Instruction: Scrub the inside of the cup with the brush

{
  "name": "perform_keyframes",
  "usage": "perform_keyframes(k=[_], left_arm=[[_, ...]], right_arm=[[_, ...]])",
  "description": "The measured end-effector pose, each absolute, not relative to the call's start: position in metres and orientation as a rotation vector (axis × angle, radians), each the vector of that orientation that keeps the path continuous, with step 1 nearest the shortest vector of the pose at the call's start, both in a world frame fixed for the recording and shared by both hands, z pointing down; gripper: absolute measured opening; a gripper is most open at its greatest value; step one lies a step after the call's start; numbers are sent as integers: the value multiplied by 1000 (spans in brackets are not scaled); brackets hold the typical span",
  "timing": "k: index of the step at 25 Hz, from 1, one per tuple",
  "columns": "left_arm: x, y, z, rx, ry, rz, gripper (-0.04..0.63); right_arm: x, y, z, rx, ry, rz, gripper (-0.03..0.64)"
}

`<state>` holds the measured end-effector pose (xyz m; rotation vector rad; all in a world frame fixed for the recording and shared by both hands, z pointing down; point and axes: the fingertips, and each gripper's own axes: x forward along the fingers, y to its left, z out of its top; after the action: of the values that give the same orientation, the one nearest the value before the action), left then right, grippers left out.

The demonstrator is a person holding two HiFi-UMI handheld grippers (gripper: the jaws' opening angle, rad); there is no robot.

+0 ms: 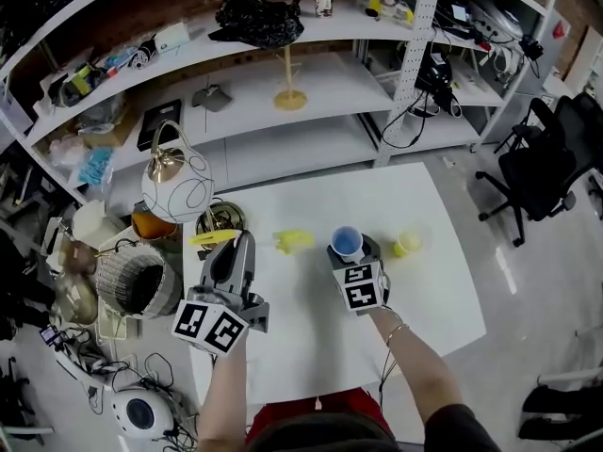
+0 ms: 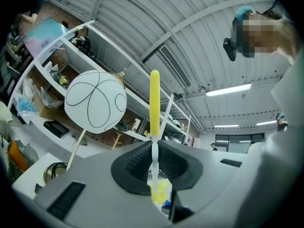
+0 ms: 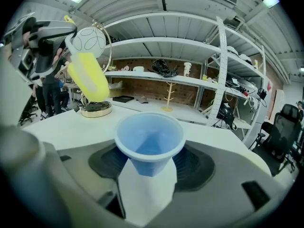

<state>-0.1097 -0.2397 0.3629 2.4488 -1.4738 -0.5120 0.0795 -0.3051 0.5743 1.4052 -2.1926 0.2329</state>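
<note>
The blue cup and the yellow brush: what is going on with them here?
A person works over a white table with a gripper in each hand. The right gripper is shut on the blue cup and holds it mouth up. The left gripper is shut on the thin stem of the brush. The brush is off to one side of the cup and apart from it, so scrubbing of the inside has not begun.

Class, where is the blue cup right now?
In the head view the blue cup sits right of centre above the white table, gripped in the right gripper, with the brush in the left gripper to its left.
</note>
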Motion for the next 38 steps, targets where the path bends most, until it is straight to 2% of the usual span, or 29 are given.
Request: perform_keyframes(k=[27, 38], left_arm=[[-102, -268, 382, 2387, -1525, -457, 41], [-107, -263, 381, 2381, -1529, -468, 41]], right_arm=[[65, -328, 605, 1269, -2273, 338, 291], [70, -322, 600, 1315, -2272, 376, 324]])
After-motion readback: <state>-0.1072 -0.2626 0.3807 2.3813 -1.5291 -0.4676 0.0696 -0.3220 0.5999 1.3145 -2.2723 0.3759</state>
